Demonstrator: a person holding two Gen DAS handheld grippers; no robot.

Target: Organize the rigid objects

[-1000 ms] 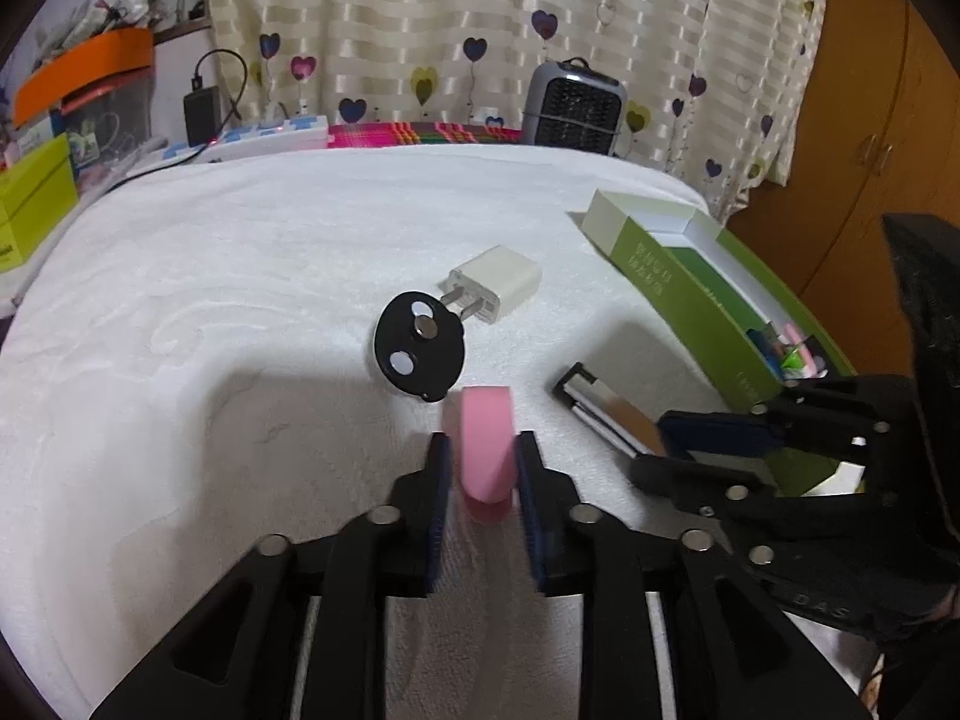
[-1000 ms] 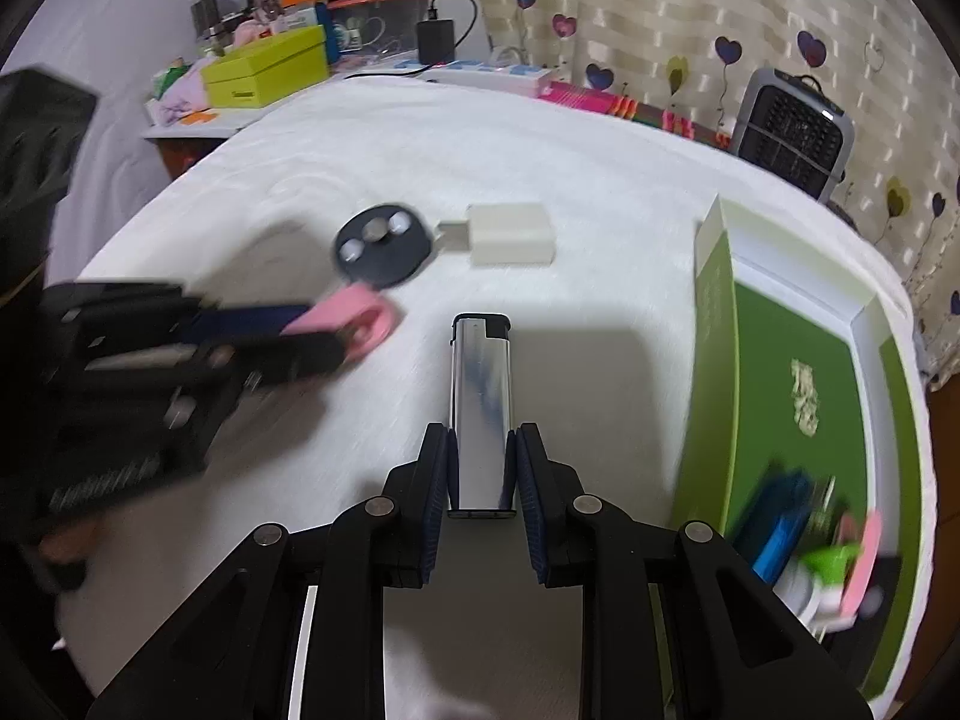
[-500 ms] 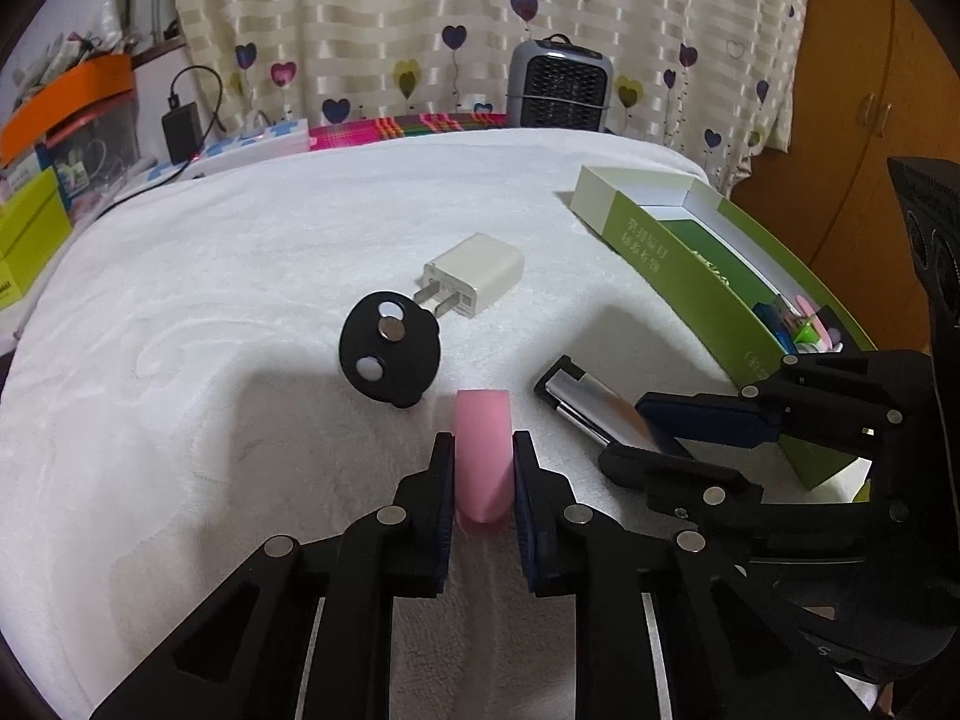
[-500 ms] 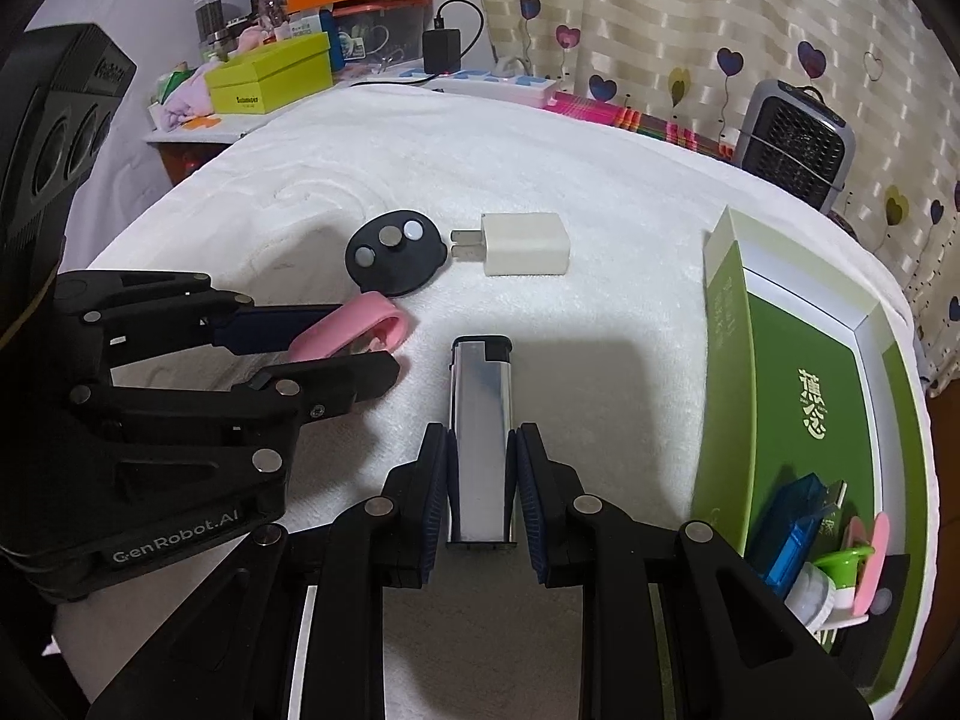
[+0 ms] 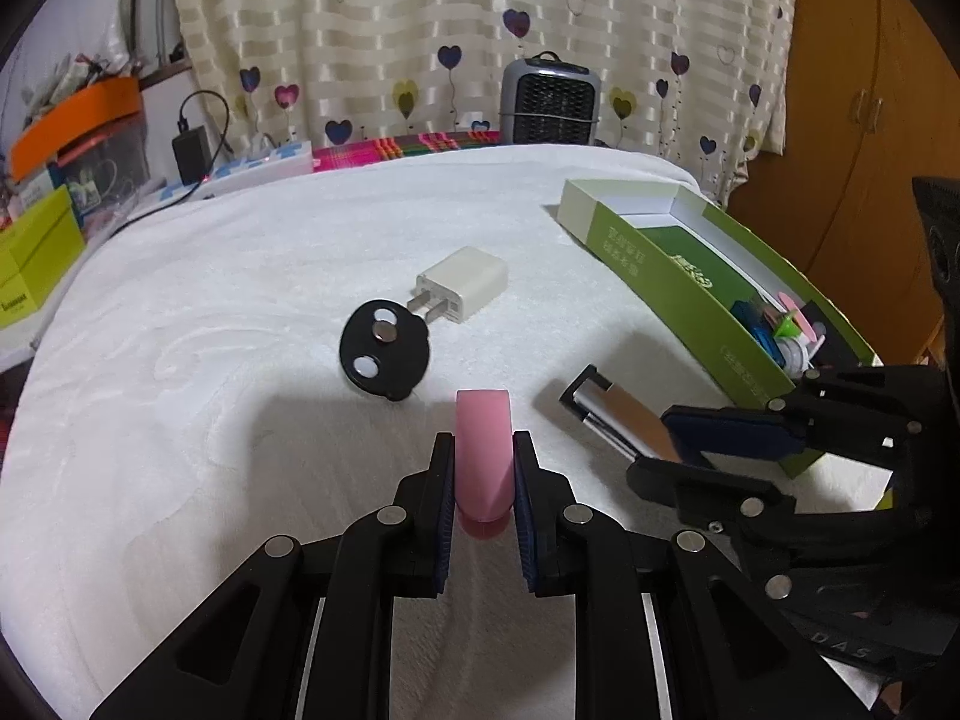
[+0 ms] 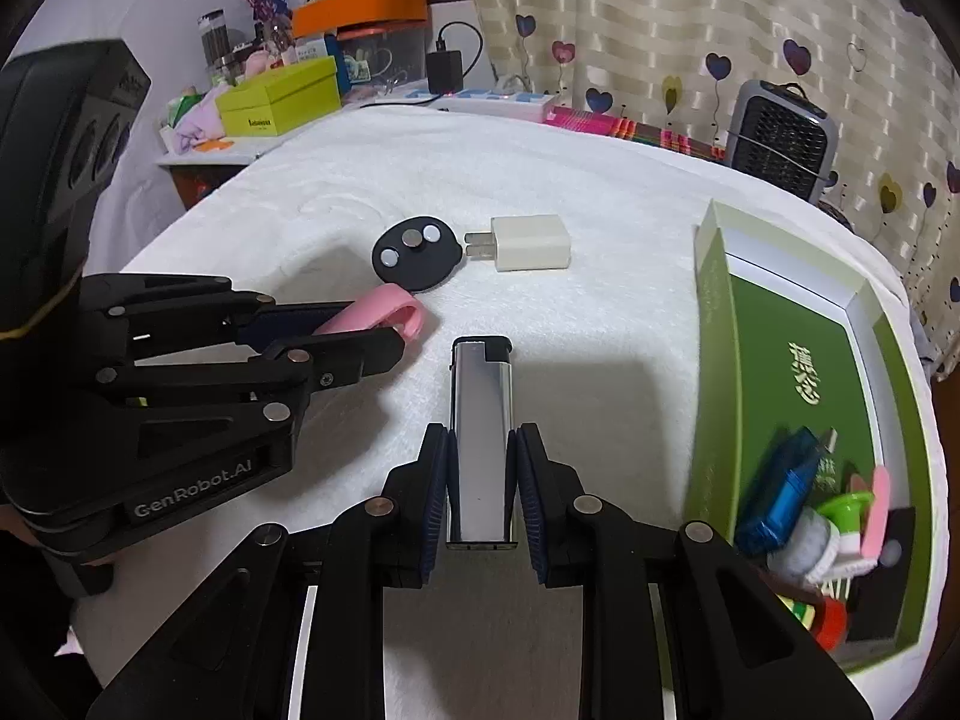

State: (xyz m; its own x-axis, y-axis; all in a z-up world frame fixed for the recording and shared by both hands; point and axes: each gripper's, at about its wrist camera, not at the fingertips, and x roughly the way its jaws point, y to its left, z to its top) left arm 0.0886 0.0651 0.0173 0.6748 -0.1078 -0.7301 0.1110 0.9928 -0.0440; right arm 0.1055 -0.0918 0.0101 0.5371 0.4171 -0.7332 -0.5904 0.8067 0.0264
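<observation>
My left gripper is shut on a pink clip, held just above the white cloth; it also shows in the right wrist view. My right gripper is shut on a silver lighter, which shows in the left wrist view too. A black round disc with metal studs and a white plug adapter lie on the cloth beyond both grippers. An open green box stands at the right and holds several small items at its near end.
The white cloth covers the table. A small grey heater stands at the far edge. A power strip with a black charger, a yellow-green box and orange-lidded bins sit at the far left.
Both grippers have lifted and drawn back a little with their objects. The left gripper's jaws closed fully on the pink clip. The disc and adapter have not moved.
</observation>
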